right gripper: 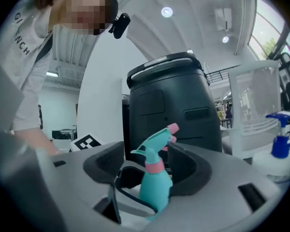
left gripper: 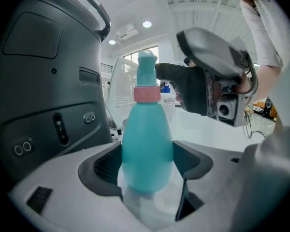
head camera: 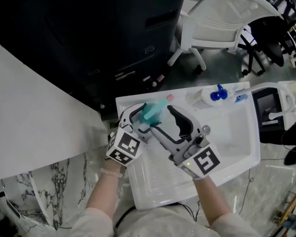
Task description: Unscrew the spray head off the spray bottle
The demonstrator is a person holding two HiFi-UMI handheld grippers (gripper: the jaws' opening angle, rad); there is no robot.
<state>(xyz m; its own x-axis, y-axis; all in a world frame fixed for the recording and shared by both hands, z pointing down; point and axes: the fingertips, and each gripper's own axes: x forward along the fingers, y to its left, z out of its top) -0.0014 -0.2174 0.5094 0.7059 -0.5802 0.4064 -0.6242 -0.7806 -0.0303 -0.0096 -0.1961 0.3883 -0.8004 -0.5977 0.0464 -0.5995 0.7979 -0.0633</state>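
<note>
Between the pads of the left claw (left gripper: 146,170), the teal spray bottle (left gripper: 147,129) is clamped round its belly, over the far left corner of the white tray (head camera: 227,147). The right claw (right gripper: 147,168) stands apart, straddling the spray head (right gripper: 157,146), nothing pinched yet. Danger, to my eye: closing on the trigger instead of the pink collar (right gripper: 155,167) could squirt liquid or flex the head, and the smooth body may spin in the left grip.
</note>
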